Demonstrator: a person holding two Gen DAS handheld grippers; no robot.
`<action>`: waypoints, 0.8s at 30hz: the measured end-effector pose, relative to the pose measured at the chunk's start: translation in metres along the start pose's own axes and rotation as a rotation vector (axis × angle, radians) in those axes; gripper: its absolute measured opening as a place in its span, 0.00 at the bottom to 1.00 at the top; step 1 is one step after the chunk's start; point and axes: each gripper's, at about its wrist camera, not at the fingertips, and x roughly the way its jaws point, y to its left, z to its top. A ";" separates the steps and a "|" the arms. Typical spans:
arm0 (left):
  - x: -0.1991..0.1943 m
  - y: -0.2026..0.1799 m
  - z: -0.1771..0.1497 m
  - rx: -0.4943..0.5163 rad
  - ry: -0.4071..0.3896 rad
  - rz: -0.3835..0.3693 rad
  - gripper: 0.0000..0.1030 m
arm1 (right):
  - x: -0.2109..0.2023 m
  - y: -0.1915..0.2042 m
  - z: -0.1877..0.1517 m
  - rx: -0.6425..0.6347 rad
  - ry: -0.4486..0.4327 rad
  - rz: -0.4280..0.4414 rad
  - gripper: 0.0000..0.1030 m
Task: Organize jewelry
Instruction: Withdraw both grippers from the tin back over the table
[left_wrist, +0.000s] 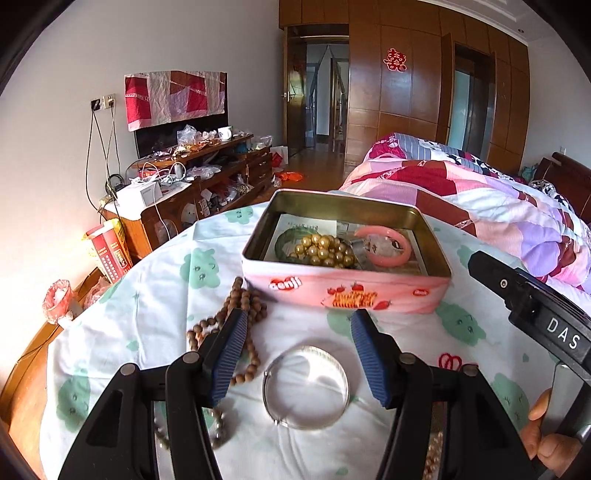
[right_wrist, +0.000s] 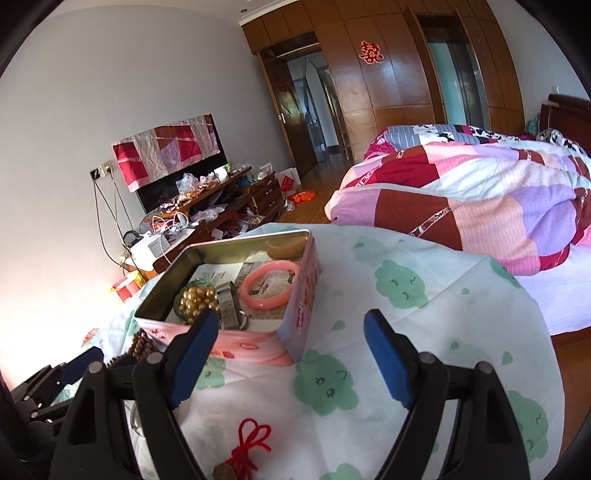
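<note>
A pink open tin (left_wrist: 384, 293) (right_wrist: 303, 295) stands on the cloth-covered table. Inside lie a pink bangle (left_wrist: 384, 245) (right_wrist: 267, 286), a gold bead bracelet (left_wrist: 327, 251) (right_wrist: 197, 299), a green bangle (left_wrist: 286, 240) and a silver piece (right_wrist: 229, 306). My left gripper (left_wrist: 301, 328) is open and hangs over a silver bangle (left_wrist: 306, 387) lying on the cloth. A brown wooden bead string (left_wrist: 245, 306) (right_wrist: 142, 341) lies by its left finger. My right gripper (right_wrist: 290, 341) is open and empty, right of the tin. A red knotted cord (right_wrist: 251, 446) (left_wrist: 452, 360) lies below it.
The table wears a white cloth with green prints (left_wrist: 155, 295) (right_wrist: 406, 280). A bed with a pink patchwork quilt (left_wrist: 480, 199) (right_wrist: 480, 206) is at the right. A cluttered wooden TV cabinet (left_wrist: 207, 173) stands by the left wall. The right gripper's body (left_wrist: 535, 310) shows at the right.
</note>
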 end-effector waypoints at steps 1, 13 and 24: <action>-0.001 0.000 -0.002 0.002 0.001 0.000 0.58 | -0.001 0.001 -0.002 -0.004 0.000 -0.001 0.81; -0.014 0.007 -0.017 -0.015 0.012 0.004 0.58 | -0.012 0.000 -0.012 0.003 0.005 0.007 0.81; -0.025 0.031 -0.034 -0.075 0.054 0.004 0.58 | -0.019 -0.007 -0.014 0.048 0.010 0.009 0.81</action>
